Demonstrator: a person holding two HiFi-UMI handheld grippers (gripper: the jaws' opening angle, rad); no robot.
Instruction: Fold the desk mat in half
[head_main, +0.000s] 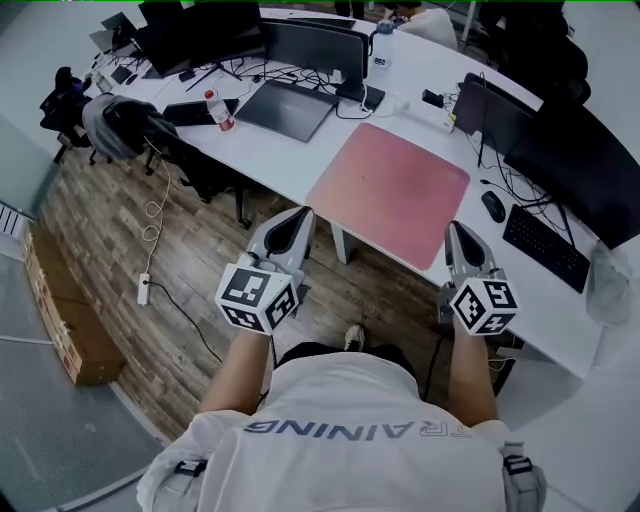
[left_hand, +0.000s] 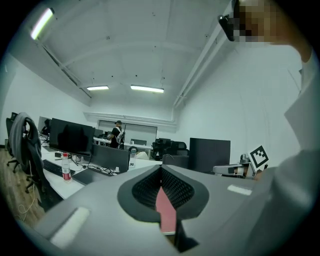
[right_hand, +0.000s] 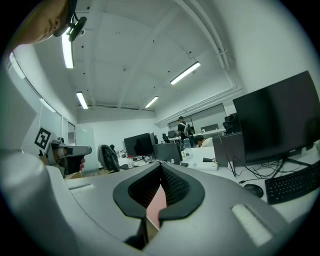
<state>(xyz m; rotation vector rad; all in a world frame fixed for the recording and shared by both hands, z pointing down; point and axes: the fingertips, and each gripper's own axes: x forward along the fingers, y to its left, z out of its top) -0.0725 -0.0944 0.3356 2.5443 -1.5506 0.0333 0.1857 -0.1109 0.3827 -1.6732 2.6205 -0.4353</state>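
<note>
A pink desk mat (head_main: 395, 185) lies flat and unfolded on the white desk (head_main: 300, 160), one corner pointing at the desk's front edge. My left gripper (head_main: 298, 218) hovers just off the mat's near-left corner, over the desk edge. Its jaws are shut and hold nothing. My right gripper (head_main: 458, 232) sits by the mat's near-right corner, shut and empty too. In the left gripper view a strip of the pink mat (left_hand: 165, 210) shows behind the left gripper (left_hand: 161, 169). In the right gripper view the mat (right_hand: 156, 202) shows the same way behind the right gripper (right_hand: 161, 166).
A closed laptop (head_main: 285, 108), a bottle (head_main: 220, 110) and monitors (head_main: 315, 50) stand behind the mat. To its right are a mouse (head_main: 493, 206), a keyboard (head_main: 545, 245) and a large monitor (head_main: 585, 165). A chair with a backpack (head_main: 125, 125) and a cardboard box (head_main: 65, 320) stand on the floor at left.
</note>
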